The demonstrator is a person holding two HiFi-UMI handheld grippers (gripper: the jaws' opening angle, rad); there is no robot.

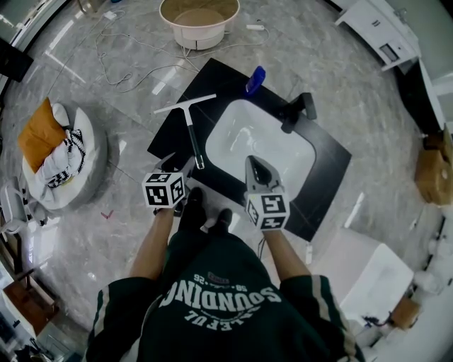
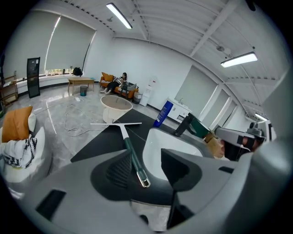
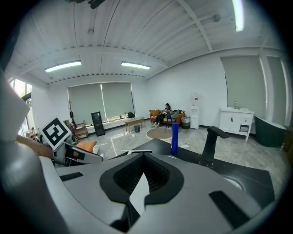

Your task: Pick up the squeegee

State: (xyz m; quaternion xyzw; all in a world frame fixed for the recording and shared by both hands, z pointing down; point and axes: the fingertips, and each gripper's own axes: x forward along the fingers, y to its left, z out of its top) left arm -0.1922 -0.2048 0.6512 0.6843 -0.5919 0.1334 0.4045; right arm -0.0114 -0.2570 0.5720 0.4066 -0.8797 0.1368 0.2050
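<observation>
Squeegee (image 1: 191,131) lies flat on the black counter (image 1: 167,133), just left of the white basin (image 1: 233,134) sunk into it. Its dark handle runs along the basin's left rim and its pale blade lies crosswise at the far end. Nearest the person, the counter's front-left corner juts over bare marble floor. The strip of counter between that edge and the basin is narrow, with only the squeegee on it. Right of the basin the counter is wider and bare. At the basin's far rim stands a black faucet (image 1: 297,112), with a blue bottle (image 1: 255,79) to its left. Beyond the counter a round cream tub (image 1: 199,21) sits among loose cables on the floor. Both bare forearms reach forward from the body, level with each other. The left gripper (image 1: 172,162) tips down over the near-left corner of the counter, its jaws spread wide. The right gripper (image 1: 257,166) hangs over the basin's near rim, jaws clenched together on nothing. In the left gripper view, the metal loop at the squeegee's (image 2: 130,146) near end sits between the left gripper's (image 2: 144,161) parted jaws, close to the left pad, with no pad pressing on it.
</observation>
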